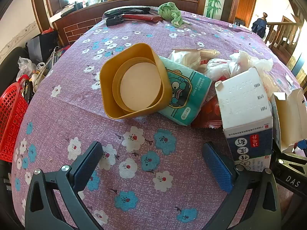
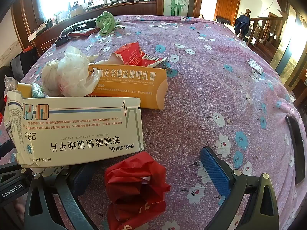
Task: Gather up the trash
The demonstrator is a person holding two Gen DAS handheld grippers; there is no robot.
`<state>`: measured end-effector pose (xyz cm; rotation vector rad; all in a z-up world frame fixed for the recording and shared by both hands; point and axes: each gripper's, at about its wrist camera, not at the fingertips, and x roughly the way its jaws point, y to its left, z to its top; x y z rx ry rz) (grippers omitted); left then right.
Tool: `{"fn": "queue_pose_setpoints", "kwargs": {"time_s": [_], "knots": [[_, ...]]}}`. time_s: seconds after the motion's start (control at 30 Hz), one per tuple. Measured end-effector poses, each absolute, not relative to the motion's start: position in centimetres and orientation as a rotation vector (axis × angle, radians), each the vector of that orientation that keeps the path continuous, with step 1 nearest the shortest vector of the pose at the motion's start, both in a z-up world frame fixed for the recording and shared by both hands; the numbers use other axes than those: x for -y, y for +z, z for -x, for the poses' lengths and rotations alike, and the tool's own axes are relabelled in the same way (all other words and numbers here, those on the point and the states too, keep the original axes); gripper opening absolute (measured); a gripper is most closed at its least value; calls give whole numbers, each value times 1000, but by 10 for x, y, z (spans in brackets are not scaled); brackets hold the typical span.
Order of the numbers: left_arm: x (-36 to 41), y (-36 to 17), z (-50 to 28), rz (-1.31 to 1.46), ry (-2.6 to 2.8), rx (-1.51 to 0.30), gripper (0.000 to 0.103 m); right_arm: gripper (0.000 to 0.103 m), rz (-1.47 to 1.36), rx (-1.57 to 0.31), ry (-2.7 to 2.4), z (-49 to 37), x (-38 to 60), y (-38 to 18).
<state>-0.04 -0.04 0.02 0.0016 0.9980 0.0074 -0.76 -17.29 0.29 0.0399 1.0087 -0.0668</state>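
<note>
- Hovering wide open over bare cloth, the left gripper [image 1: 151,164] grips nothing; the yellow bin [image 1: 134,82] lies tipped beside it, mouth ready for trash.
- Boxes and a plastic bag [image 2: 71,76] cluster mid-table, within either hand's reach.
- Straddling the crumpled red wrapper [image 2: 137,187], the right gripper [image 2: 147,170] gapes wide, pads seemingly not touching.

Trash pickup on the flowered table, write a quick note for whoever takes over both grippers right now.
Left gripper: open, empty, over bare tablecloth.
Right gripper: open, with the crumpled red wrapper lying between its fingers, not yet gripped.
Yellow bin: tipped on its side, leaning on the teal tissue pack, nothing visible inside.
Still on the table: white tablet box, orange cream box, torn red carton, white plastic bags, blue-and-white carton.
Done: no trash visibly collected.
Left: probably close on the red wrapper first, then the rest.
</note>
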Motion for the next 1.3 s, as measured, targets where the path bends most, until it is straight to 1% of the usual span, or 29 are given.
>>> {"fn": "queue_pose_setpoints", "kwargs": {"time_s": [0.17,0.23,0.3,0.5,0.67,0.77,0.83,0.93,1.13,1.3], "knots": [[-1,2,2,-16,-15,-1032,103,103,-45,-1031,-50,7,175,4],[-4,5,13,-46,-31,-1015,103,103,-42,-1045,-13,18,178,9],[-9,16,31,-44,-55,-987,103,103,-31,-1020,0,37,182,19],[-27,51,93,-31,-113,-803,103,103,25,-874,51,107,179,58],[-42,76,146,1,-76,-589,103,103,8,-636,51,163,171,95],[-47,80,169,-11,-36,-485,103,103,29,-542,24,184,156,102],[-53,83,176,-23,-4,-444,103,103,37,-488,10,199,148,100],[-62,86,184,-9,14,-411,103,103,67,-457,5,210,137,98],[-64,84,208,-25,2,-334,103,103,55,-363,26,231,132,110],[-61,77,209,-52,-3,-355,103,103,60,-411,32,224,129,105]]}}
